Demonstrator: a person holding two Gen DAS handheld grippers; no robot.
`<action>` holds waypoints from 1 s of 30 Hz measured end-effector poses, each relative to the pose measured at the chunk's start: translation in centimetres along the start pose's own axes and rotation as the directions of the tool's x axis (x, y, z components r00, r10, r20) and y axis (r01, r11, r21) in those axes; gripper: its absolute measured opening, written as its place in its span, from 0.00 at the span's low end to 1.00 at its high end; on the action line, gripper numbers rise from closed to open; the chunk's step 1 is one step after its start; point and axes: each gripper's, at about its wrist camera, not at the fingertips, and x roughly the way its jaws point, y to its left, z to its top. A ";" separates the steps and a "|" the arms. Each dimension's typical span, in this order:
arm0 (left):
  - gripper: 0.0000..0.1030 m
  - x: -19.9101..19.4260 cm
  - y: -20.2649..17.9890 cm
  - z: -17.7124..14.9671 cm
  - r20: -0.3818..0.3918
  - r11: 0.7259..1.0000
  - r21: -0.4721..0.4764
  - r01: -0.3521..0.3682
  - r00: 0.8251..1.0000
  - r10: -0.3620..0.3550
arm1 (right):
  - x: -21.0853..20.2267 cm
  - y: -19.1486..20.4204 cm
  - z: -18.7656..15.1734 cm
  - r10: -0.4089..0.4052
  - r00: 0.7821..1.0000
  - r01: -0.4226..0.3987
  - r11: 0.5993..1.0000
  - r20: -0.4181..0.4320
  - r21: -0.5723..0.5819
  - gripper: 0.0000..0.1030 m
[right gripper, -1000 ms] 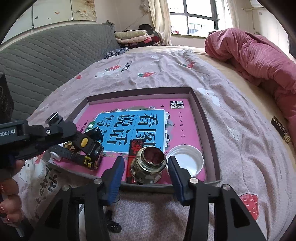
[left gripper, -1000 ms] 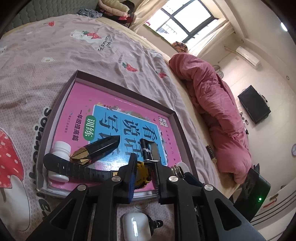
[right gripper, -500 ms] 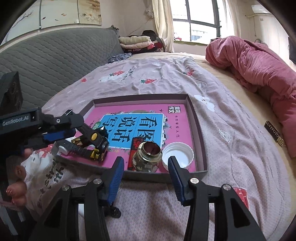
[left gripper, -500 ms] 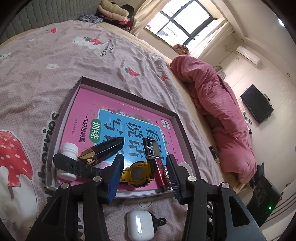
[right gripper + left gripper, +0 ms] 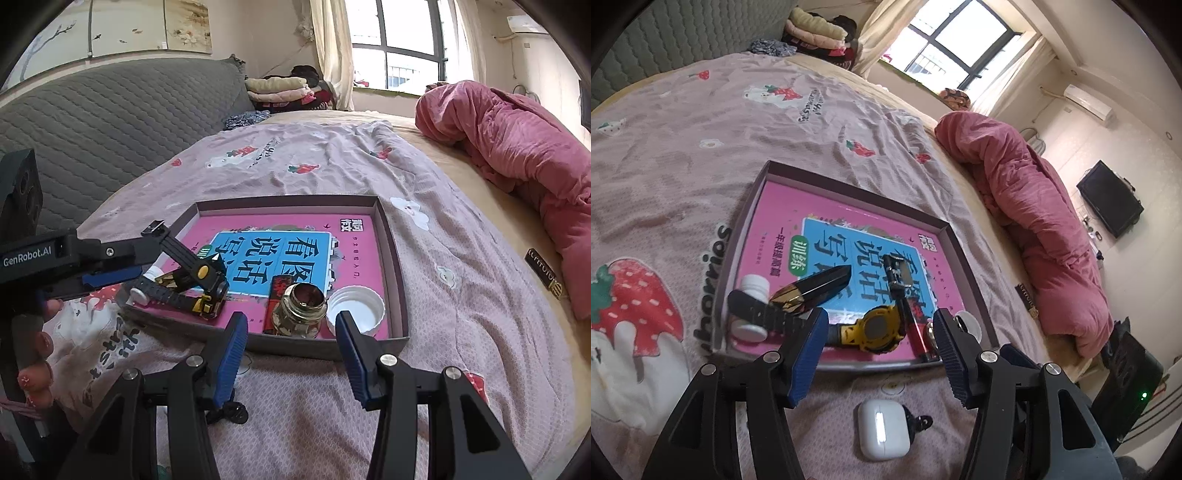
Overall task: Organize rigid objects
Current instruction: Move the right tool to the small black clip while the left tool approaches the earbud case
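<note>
Pink book lines the tray (image 5: 967, 258) on the bed (image 5: 701, 147). My left claw (image 5: 879, 332) is opening, nothing pinched; the yellow watch (image 5: 879, 328) lies in the tray between its tips. My right claw (image 5: 291, 328) gapes, empty, short of the jar (image 5: 301, 306) and white lid (image 5: 356, 302). Earbud case (image 5: 882, 428) outside tray, on the bedspread.

Bedroom. Bed (image 5: 461, 295) covered by pinkish strawberry-print sheet (image 5: 683, 155); grey quilted headboard (image 5: 110, 122) behind it. Rumpled pink duvet (image 5: 1041, 221) along the far side. Folded clothes (image 5: 280, 90) stacked near the curtained window (image 5: 402, 48), daylight coming in. Cream walls, wall AC unit (image 5: 1087, 99), black TV (image 5: 1110, 199) on far wall.
</note>
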 end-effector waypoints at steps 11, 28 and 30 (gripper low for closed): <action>0.59 -1.8 -0.7 -1.0 0.003 0.999 0.029 -0.032 0.999 0.031 | -1.2 0.6 -0.1 0.028 1.000 -0.028 0.999 0.005 -0.023 0.48; 0.63 -2.7 -2.8 -3.4 -0.043 0.992 0.107 -0.074 0.996 0.079 | -2.5 1.2 -1.7 0.045 0.999 -0.046 0.997 -0.028 -0.056 0.48; 0.63 -2.6 -2.9 -3.7 -0.056 0.990 0.116 -0.081 0.995 0.088 | -2.5 1.2 -1.9 0.047 0.998 -0.049 0.997 -0.039 -0.063 0.48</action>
